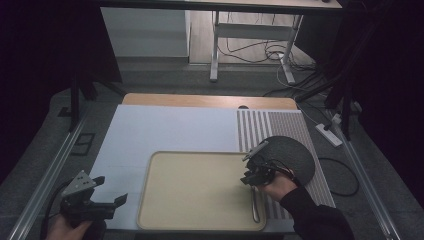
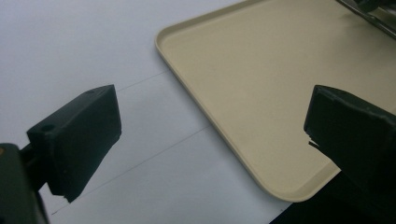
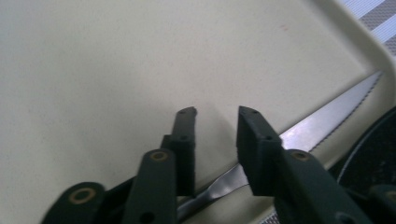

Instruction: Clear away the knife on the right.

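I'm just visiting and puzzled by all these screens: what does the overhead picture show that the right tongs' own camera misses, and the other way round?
Only the high view takes in the left tongs, open off the tray's left corner, the white mat, the striped mat and the floor cables.

Only the right gripper view reveals the knife's serrated edge and the gap between the right tongs' open jaws, nothing in it.

Both show the beige tray, the knife along its right rim and the dark round plate.
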Motion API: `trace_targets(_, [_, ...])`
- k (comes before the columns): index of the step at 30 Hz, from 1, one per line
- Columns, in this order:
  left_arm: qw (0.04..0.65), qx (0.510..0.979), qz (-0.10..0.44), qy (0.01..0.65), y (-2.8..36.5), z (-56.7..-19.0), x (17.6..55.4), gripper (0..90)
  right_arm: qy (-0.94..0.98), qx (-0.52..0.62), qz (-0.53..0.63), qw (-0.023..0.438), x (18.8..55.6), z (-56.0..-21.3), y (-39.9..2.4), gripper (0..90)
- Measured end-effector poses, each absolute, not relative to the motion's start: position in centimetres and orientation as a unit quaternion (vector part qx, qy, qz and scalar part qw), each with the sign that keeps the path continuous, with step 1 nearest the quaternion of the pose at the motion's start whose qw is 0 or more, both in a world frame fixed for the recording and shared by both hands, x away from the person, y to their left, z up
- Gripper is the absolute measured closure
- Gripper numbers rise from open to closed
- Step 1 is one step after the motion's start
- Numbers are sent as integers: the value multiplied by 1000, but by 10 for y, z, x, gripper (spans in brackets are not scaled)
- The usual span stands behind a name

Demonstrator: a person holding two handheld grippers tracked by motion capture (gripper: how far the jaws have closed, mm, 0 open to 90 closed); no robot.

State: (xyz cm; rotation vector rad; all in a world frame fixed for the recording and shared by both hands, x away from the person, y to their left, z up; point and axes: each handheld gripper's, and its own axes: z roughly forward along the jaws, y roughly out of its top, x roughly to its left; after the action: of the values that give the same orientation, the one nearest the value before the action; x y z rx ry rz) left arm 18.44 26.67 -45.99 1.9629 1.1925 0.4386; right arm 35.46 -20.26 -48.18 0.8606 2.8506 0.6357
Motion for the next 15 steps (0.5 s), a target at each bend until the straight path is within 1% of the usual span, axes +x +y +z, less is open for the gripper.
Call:
trace_targets(3, [391, 773, 173, 469, 267, -460, 184, 38, 931, 289, 218, 52, 354, -479, -203, 588])
trace_targets(4, [391, 773, 172, 469, 267, -460, 184, 37, 929, 291, 221, 55, 353, -478, -203, 509])
trace_targets(5, [391, 773, 172, 469, 267, -460, 184, 37, 929, 291, 221, 55, 353, -478, -203, 509])
trace_targets(6, [391, 773, 172, 469, 267, -460, 184, 37, 928, 293, 221, 58, 353, -477, -204, 476])
trace_targets(9, [391, 773, 173, 469, 267, -460, 184, 37, 925, 299, 228, 56, 352, -476, -205, 333])
trace_targets(11, [391, 773, 173, 469, 267, -460, 184, 37, 923, 300, 231, 66, 350, -476, -205, 263])
trace_targets(14, [390, 774, 173, 468, 266, -460, 184, 37, 916, 309, 243, 83, 350, -475, -207, 131])
trace_targets(15, [391, 774, 173, 468, 266, -460, 184, 37, 916, 309, 243, 83, 350, -475, -207, 131])
